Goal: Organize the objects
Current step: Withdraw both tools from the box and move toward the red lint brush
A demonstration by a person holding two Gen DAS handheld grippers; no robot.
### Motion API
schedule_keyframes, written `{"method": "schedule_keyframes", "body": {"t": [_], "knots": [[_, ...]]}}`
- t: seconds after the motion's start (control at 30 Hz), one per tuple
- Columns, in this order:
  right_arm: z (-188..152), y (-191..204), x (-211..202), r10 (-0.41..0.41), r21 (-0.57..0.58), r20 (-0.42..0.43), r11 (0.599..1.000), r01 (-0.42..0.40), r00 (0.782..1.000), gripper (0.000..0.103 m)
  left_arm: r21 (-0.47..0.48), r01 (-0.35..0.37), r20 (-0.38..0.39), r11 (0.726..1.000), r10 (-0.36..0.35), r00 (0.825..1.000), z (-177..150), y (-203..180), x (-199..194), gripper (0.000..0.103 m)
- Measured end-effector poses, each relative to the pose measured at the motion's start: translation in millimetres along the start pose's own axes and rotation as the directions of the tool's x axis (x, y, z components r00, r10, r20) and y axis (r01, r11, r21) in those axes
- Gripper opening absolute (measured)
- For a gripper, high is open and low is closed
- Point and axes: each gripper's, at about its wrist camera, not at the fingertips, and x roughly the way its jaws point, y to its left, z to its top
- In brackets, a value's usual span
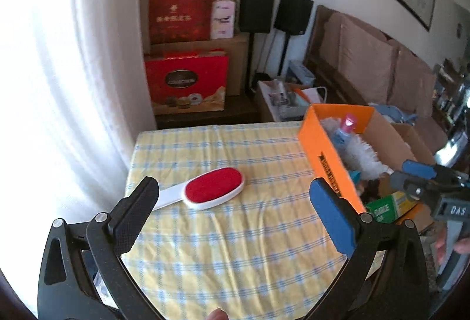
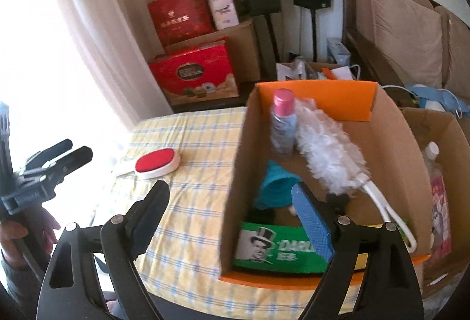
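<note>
A white lint brush with a red pad (image 1: 213, 188) lies on the yellow checked tablecloth (image 1: 235, 246), just beyond my open, empty left gripper (image 1: 232, 202); it also shows in the right wrist view (image 2: 157, 163). An orange cardboard box (image 2: 311, 96) stands at the table's right, holding a pink-capped bottle (image 2: 283, 120), a white duster (image 2: 326, 149), a teal cloth (image 2: 276, 187) and a green toothpaste box (image 2: 276, 249). My right gripper (image 2: 232, 220) is open and empty, over the box's near left wall. The box also shows in the left wrist view (image 1: 326, 158).
A second cardboard box (image 2: 440, 173) with bottles stands right of the orange one. Red gift boxes (image 1: 186, 82), two black speakers (image 1: 276, 11) and a sofa (image 1: 367, 55) lie behind the table. A bright curtain (image 1: 58, 85) hangs at left.
</note>
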Motion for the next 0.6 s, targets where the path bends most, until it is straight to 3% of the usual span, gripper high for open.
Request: {"method": "schedule_keyframes", "body": {"t": [0.47, 0.6], "knots": [[15.9, 52.1, 24.6, 0.013, -0.061, -0.02, 0.998, -0.014, 1.0, 0.091, -0.033, -0.063, 0.016, 0.997, 0.063, 0.998, -24.2, 40.8, -29.0, 0.103], [19.7, 65.2, 32.3, -0.011, -0.084, -0.013, 0.996, 0.01, 1.0, 0.099, -0.07, -0.071, 0.014, 0.995, 0.073, 0.997, -29.4, 53.9, -33.5, 0.103]]}}
